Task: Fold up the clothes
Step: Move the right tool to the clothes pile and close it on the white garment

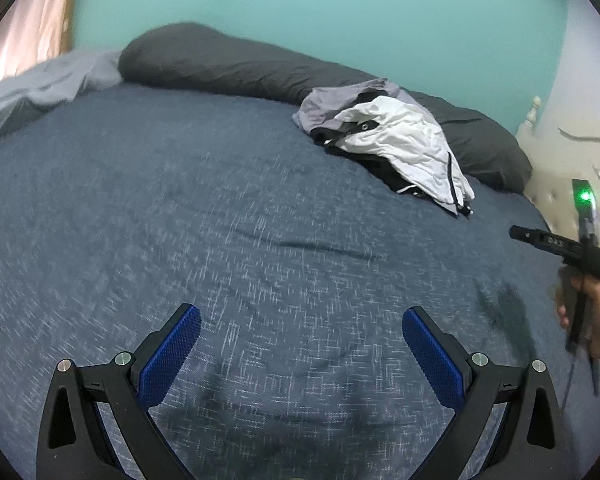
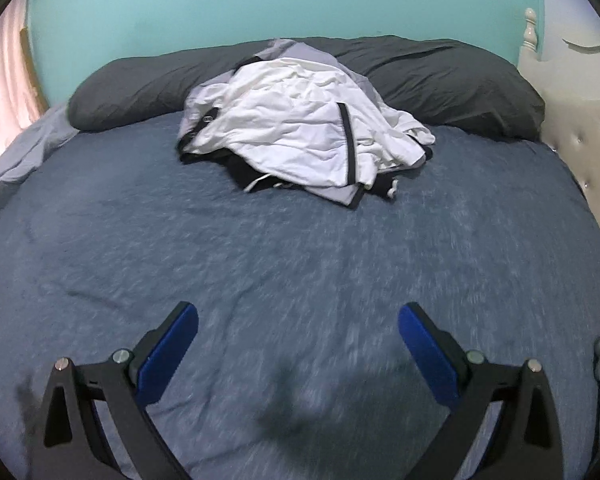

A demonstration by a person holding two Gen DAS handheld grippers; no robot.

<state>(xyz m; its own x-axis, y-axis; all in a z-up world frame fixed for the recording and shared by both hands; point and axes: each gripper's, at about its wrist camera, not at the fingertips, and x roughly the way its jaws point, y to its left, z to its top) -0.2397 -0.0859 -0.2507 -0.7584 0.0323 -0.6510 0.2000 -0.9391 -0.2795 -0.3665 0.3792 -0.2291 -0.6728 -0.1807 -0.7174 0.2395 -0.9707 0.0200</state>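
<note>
A heap of clothes (image 2: 300,136) lies against the pillow (image 2: 452,76) on the bed (image 2: 300,264). Both grippers, left gripper (image 1: 302,330) and right gripper (image 2: 298,326), hover well short, fingers apart and empty. Grabbing the tangled heap could lift several garments together.

Both cameras hang low over the near part of the bed (image 1: 220,200), looking across the blue sheet toward the teal wall (image 2: 280,0). The left view sees the clothes pile (image 1: 392,148) far off at one o'clock; the right view has it nearer at twelve. Both share sheet, pile and dark pillow (image 2: 440,76).
</note>
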